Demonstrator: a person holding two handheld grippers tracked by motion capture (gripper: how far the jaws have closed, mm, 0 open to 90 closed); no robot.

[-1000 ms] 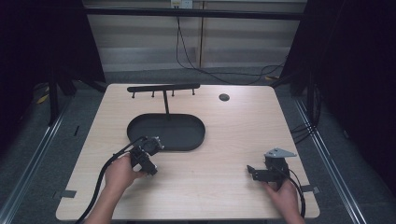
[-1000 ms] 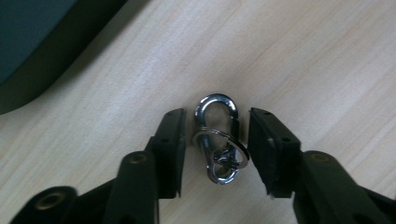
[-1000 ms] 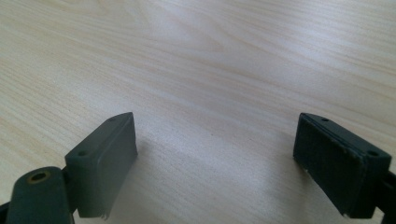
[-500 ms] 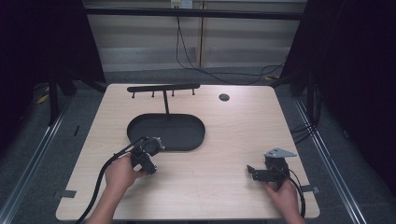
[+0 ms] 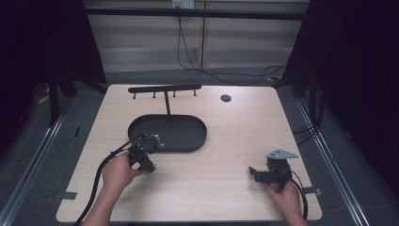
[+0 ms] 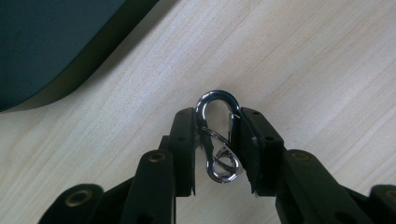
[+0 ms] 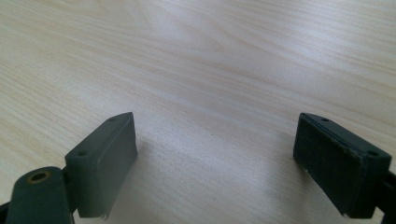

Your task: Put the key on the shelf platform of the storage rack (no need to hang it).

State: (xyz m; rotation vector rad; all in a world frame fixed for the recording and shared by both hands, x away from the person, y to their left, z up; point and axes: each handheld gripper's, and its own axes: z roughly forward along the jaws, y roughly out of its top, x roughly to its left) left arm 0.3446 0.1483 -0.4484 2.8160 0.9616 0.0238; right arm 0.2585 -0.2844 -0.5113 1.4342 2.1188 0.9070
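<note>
- The left gripper (image 6: pixel 217 154) is pinching a small S-shaped metal clip (image 6: pixel 218 135) against the table (image 5: pixel 211 188), just beside the black oval tray (image 5: pixel 188 136); the smooth clip is risking slipping out sideways.
- The right gripper (image 7: pixel 215 158) is resting open and empty, well apart from the tray, giving no support.

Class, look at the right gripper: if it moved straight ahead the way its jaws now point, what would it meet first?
Most likely nothing but bare table. The right gripper has its jaws open with only wood ahead of them. In the high view it points left, roughly toward the left gripper holding the clip, but that is far off.
</note>
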